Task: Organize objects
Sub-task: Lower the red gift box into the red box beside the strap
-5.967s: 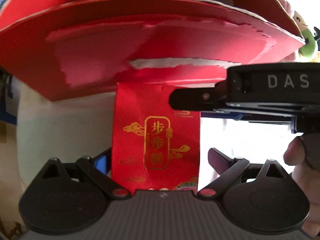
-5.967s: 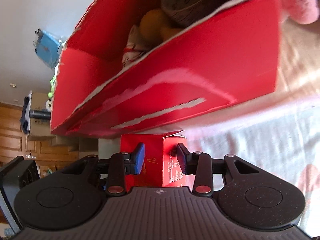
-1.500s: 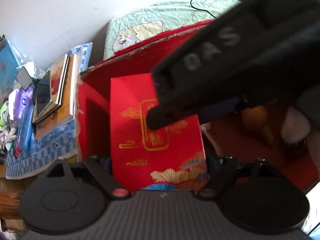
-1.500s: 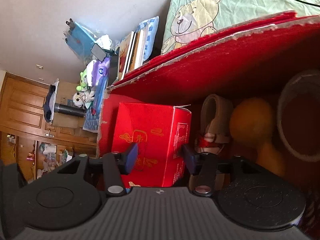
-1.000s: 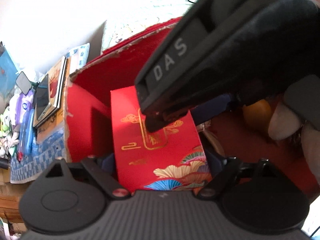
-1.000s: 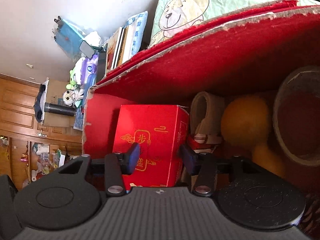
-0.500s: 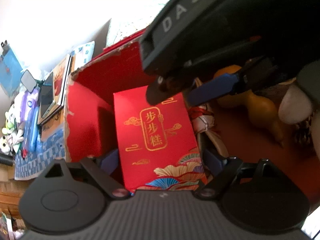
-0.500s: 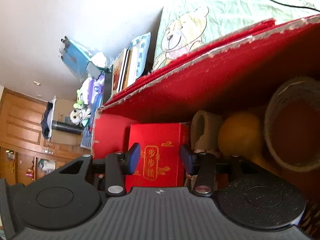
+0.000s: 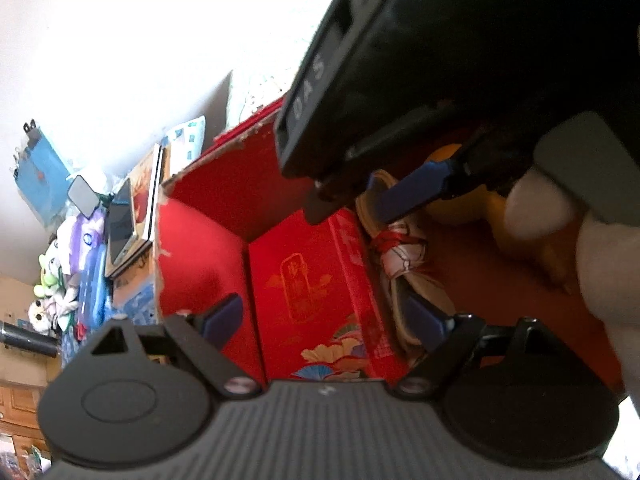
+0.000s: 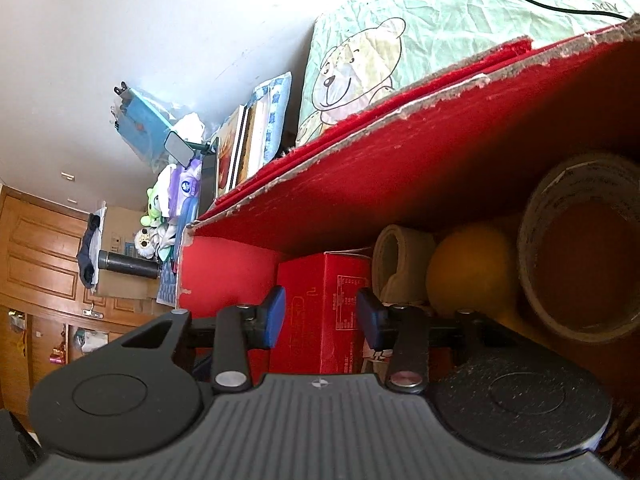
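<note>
Both grippers released, left gripper (image 9: 320,320) and right gripper (image 10: 320,316) straddling carton (image 9: 308,280) in box (image 10: 400,176); carton's base hidden.

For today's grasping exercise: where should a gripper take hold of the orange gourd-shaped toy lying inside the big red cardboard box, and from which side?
Grip the orange gourd-shaped toy across its narrower waist, coming from above through the open top of the big red cardboard box; neighbours crowd both sides, and the round bulb would probably slip.
</note>
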Available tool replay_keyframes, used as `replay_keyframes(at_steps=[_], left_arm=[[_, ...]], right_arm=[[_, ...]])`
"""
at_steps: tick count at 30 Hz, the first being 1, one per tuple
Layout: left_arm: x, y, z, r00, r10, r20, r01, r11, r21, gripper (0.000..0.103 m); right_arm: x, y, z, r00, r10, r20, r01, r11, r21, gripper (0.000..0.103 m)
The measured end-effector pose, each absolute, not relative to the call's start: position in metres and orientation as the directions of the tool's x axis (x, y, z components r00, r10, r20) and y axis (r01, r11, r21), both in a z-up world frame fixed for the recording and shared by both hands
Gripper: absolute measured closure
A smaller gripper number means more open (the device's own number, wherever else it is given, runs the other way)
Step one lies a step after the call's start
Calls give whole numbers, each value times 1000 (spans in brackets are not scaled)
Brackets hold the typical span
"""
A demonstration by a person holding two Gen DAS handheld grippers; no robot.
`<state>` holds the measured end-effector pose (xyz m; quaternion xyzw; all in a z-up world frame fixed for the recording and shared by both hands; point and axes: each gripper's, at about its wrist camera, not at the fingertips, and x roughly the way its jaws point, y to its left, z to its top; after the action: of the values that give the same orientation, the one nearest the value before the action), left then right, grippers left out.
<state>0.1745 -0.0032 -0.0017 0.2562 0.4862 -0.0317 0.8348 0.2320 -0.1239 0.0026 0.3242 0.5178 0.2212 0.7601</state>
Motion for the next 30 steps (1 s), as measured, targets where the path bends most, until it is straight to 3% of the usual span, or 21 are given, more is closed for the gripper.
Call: replay_keyframes(at_steps=[13, 30], left_arm=[[189, -12, -2, 462, 128, -878, 289, 914, 285, 15], [185, -22, -9, 439, 113, -892, 298, 918, 263, 14]], right_arm=[[232, -126, 0, 380, 646, -663, 22, 710, 704, 60], [232, -127, 0, 408, 601, -687, 47, 738, 673, 60]])
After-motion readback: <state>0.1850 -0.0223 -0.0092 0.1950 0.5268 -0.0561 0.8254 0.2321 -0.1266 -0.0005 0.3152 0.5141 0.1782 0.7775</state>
